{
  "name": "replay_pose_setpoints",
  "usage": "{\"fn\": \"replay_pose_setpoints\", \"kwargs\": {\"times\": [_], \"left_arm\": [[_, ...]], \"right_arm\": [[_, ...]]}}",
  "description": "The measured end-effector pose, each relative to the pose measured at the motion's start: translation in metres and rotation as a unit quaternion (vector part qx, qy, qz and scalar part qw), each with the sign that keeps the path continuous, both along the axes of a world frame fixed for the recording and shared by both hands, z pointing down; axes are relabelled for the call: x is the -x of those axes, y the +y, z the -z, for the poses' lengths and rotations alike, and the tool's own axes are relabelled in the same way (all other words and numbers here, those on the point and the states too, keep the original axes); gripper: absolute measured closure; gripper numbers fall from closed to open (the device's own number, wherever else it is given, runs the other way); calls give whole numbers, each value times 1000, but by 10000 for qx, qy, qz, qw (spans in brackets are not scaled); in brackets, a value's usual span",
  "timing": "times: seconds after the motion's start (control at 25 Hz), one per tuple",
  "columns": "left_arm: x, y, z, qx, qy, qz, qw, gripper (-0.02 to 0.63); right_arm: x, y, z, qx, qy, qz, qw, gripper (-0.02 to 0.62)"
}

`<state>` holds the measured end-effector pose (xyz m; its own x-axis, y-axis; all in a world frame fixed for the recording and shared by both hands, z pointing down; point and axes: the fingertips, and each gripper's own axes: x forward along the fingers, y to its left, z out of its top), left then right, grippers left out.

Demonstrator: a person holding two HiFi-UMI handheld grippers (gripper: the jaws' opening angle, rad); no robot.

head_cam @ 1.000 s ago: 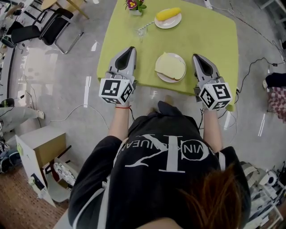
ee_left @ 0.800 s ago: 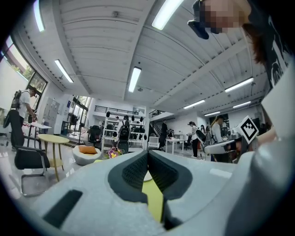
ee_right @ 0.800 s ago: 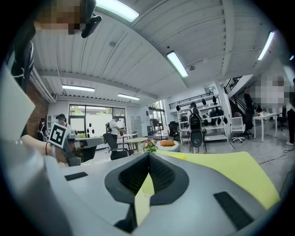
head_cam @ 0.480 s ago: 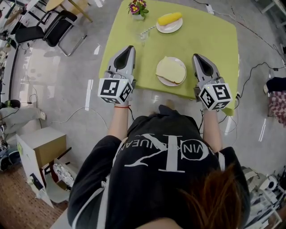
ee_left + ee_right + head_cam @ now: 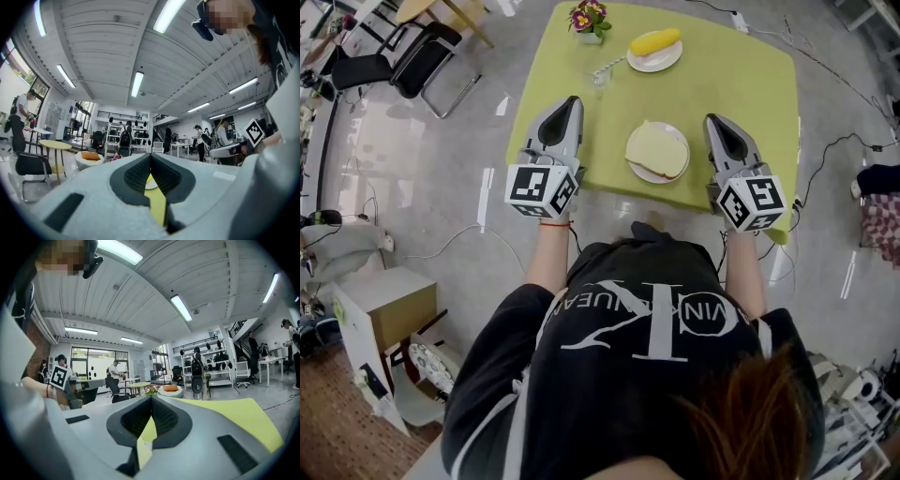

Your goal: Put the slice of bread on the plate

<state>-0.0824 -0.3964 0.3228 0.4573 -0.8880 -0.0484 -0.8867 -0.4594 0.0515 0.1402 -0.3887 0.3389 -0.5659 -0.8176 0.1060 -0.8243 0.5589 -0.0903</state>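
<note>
Person in a black printed T-shirt stands at the near edge of a table with a lime-green cloth, one gripper in each hand.

Pale slice of bread with a brown crust lies flat on a round white plate. The plate sits close to the table's near edge, about midway along it. Bread covers most of the plate.

Left gripper, grey with a black-and-white marker cube, is over the near left corner, beside the plate but apart from it. In the left gripper view its jaws are clenched pad to pad, with only green cloth visible past them.

Right gripper, same build, is over the near edge on the plate's other side, also apart from it. In the right gripper view it is likewise clenched and empty.

Both point away from the person, roughly parallel, with bread and plate between them.

Near the far edge: a second small white plate carrying a yellow corn cob. A small pot of purple and yellow flowers stands towards the far left corner. A small clear item is in front of the pot, too small to identify.

Black metal-framed chair stands on the grey floor left of the table.
</note>
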Motion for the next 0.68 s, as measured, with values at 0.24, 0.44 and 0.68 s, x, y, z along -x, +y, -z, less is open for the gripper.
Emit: {"fn": "replay_pose_setpoints", "kwargs": {"times": [0.24,0.44,0.68], "left_arm": [[-1,-1,-1,-4,4,24,10000,595],[-2,-4,-2,11,-7,41,10000,595],[-2,-8,-4,40,-6,62,10000,595]], "right_arm": [[-1,-2,-3,33,-25,15,10000,595],[-3,-5,-4,66,-47,30,10000,595],[-3,-9,-7,115,-86,52,9999,595]]}}
